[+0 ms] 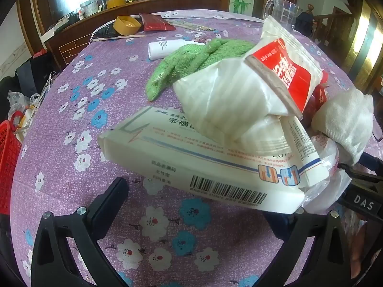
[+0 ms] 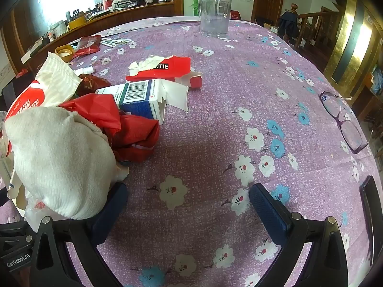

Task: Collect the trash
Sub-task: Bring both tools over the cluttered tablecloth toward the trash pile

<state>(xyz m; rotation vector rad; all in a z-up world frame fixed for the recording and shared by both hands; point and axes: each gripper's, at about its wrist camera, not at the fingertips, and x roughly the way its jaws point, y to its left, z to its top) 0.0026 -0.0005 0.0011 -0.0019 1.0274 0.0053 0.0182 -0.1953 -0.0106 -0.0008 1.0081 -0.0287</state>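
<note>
A pile of trash lies on the purple flowered tablecloth. In the left wrist view a flat white medicine box with a barcode lies across my open left gripper, under a white and red packet and a white tube. A white cloth sits at the right. In the right wrist view my right gripper is open and empty over the cloth-covered table. The white cloth leans against its left finger. Red plastic, a blue and white box and a torn red box lie beyond.
A green towel and a white bottle lie behind the pile. A yellow lid and red bag are at the far edge. A clear cup stands far back. Purple glasses and a phone lie right. A red basket is left.
</note>
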